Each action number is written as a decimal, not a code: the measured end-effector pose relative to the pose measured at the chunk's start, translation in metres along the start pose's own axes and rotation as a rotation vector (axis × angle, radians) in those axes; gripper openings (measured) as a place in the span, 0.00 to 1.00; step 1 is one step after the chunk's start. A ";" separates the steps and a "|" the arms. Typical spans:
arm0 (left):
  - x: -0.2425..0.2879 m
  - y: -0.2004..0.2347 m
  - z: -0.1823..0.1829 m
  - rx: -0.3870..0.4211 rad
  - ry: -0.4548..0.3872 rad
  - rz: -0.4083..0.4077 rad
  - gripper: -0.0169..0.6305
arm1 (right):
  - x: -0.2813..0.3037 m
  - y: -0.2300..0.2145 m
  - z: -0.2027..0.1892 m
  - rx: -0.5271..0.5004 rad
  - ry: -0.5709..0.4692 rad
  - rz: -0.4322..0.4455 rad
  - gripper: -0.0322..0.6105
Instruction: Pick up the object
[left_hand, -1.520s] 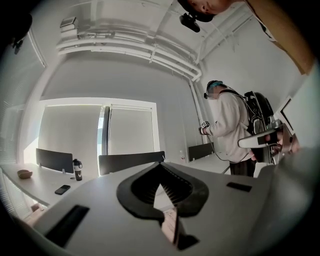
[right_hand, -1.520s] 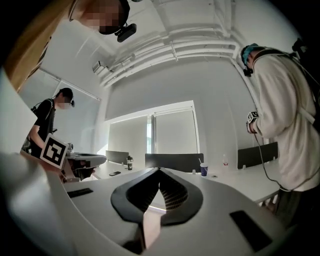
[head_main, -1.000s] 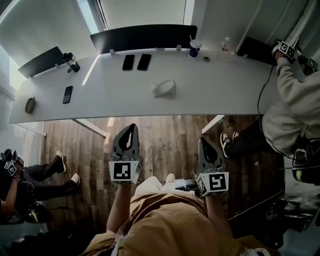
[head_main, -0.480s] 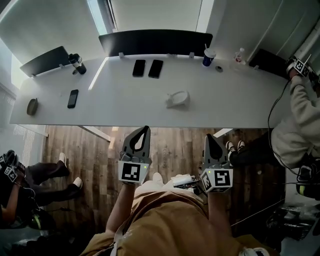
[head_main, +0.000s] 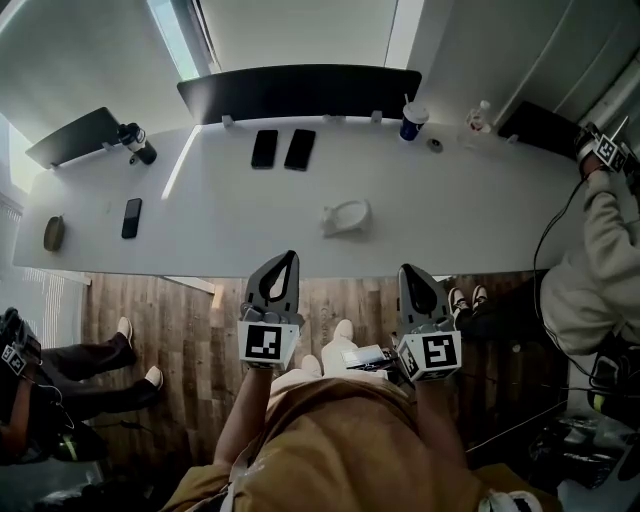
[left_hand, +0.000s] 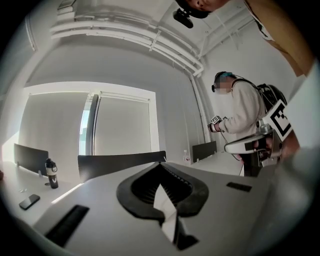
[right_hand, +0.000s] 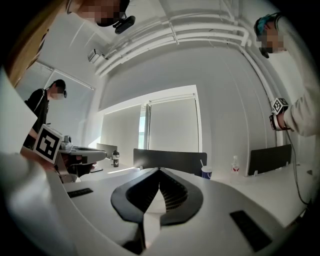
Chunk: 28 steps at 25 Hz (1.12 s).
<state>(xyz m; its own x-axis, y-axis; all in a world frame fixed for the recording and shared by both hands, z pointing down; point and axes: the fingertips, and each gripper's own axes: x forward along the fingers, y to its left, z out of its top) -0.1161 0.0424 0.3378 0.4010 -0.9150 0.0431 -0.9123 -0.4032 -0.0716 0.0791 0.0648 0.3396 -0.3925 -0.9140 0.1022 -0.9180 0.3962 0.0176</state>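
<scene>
While both tongs hang over the floor (head_main: 190, 320), just short of the counter (head_main: 200, 235) edge, nothing is taken yet. The left tongs (head_main: 284, 262) are clenched, tip against tip, with nothing between them. They point level toward the counter, and I judge this is only a carrying pose for the approach.

Ahead and far to their left lies a phone (head_main: 131, 217), with a bottle (head_main: 134, 143) beyond it. Almost straight ahead, well apart from them, two phones (head_main: 281, 149) lie side by side.

The object (head_main: 346, 216), a small white thing whose kind I cannot tell, rests on the counter. It is ahead of the tongs and about midway between their two lines, so either one could go for it.

The right tongs (head_main: 411, 272) are clenched and empty too, pointing nearly level. Far ahead of them stands a cup (head_main: 410, 123). Whichever tongs take the object must open first.
</scene>
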 end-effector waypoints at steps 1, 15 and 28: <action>0.012 -0.002 0.000 0.009 0.003 -0.002 0.04 | 0.008 -0.009 0.001 0.006 -0.004 0.006 0.06; 0.108 -0.005 0.007 0.100 0.053 0.013 0.04 | 0.090 -0.063 0.016 0.082 -0.061 0.133 0.06; 0.161 0.039 -0.010 0.085 0.079 -0.021 0.04 | 0.153 -0.051 0.014 0.087 -0.047 0.187 0.06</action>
<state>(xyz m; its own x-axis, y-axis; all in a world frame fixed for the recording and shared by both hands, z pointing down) -0.0879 -0.1204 0.3516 0.4093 -0.9039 0.1238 -0.8919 -0.4250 -0.1543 0.0650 -0.0962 0.3402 -0.5571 -0.8290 0.0492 -0.8294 0.5524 -0.0837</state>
